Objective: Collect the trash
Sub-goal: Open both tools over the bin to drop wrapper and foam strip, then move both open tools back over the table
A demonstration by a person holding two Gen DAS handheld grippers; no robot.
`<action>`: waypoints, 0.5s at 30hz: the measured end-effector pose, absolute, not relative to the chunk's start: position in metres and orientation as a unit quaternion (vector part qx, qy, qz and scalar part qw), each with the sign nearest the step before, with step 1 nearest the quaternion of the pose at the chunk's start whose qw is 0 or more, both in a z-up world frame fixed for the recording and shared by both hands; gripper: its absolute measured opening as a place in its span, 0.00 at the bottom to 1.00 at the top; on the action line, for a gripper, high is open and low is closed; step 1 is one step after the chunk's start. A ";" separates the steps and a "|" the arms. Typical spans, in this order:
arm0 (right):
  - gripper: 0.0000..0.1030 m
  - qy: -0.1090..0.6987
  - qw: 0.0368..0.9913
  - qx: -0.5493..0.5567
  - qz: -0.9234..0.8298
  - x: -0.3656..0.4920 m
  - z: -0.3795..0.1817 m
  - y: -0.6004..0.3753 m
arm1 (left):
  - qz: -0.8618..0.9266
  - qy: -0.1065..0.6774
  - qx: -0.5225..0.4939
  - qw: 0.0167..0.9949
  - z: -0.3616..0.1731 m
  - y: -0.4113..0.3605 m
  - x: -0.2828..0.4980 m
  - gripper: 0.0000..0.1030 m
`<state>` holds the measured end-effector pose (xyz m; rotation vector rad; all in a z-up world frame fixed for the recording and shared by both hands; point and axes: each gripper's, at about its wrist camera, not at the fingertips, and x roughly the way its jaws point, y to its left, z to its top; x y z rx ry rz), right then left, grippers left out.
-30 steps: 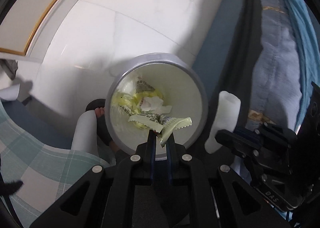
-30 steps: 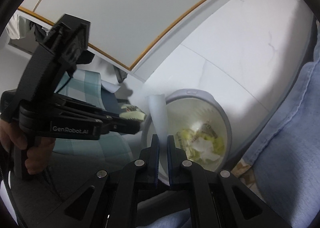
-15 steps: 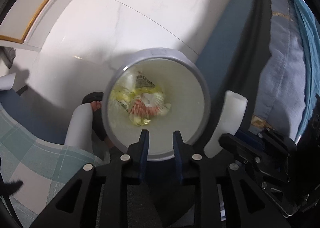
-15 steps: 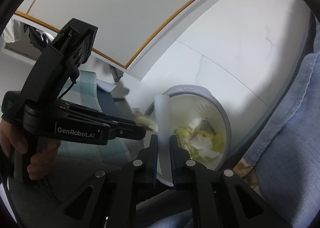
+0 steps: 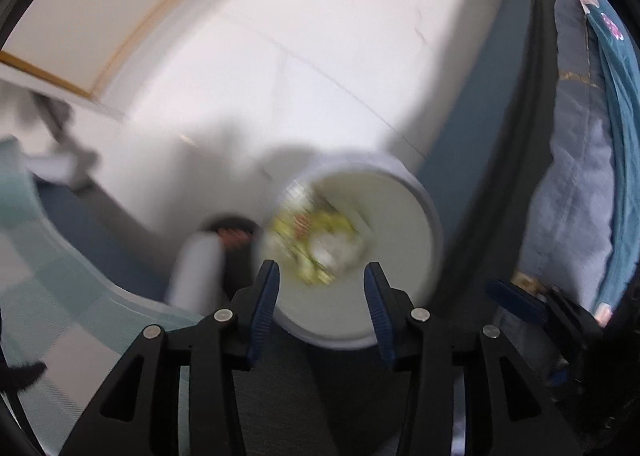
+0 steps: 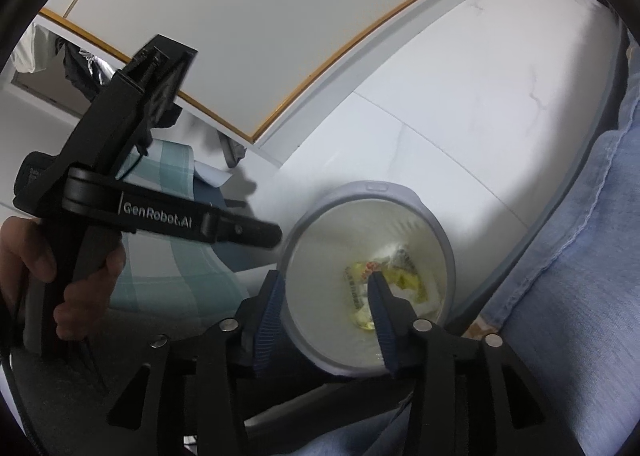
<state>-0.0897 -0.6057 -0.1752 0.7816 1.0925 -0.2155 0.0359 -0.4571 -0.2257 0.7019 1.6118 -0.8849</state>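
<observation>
A round grey-rimmed bin (image 5: 420,191) stands on the white floor, holding yellow wrappers and white scraps (image 5: 316,240). My left gripper (image 5: 320,272) hangs above its near edge. Its jaws are opening and nothing is between them. This view is blurred by motion. In the right wrist view the same bin (image 6: 372,188) lies just ahead, with the trash (image 6: 394,280) at its bottom. My right gripper (image 6: 326,280) hovers over the bin mouth with jaws opening and empty. The left gripper (image 6: 272,235) reaches in from the left, held by a hand (image 6: 44,260).
Blue bedding (image 5: 568,215) hangs along the right of the bin. A checked teal cloth (image 5: 60,296) lies to the left. A foot in a dark slipper (image 5: 232,232) stands beside the bin. A white cupboard with gold trim (image 6: 280,35) runs behind.
The left gripper let a yellow wrapper fall into the bin and spread its jaws. The right gripper released the white paper roll, which is gone from its fingers. The left view swung, shifting the bin right.
</observation>
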 end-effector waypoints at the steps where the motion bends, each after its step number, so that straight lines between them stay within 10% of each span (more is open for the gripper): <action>1: 0.50 0.504 0.778 0.360 -0.101 -0.090 -0.172 -0.606 | -0.376 0.674 0.295 0.563 -0.218 -0.456 0.036 0.38; 15: 0.70 0.416 0.855 0.289 -0.112 -0.077 -0.074 -0.603 | -0.354 0.526 0.248 0.733 -0.096 -0.424 0.064 0.53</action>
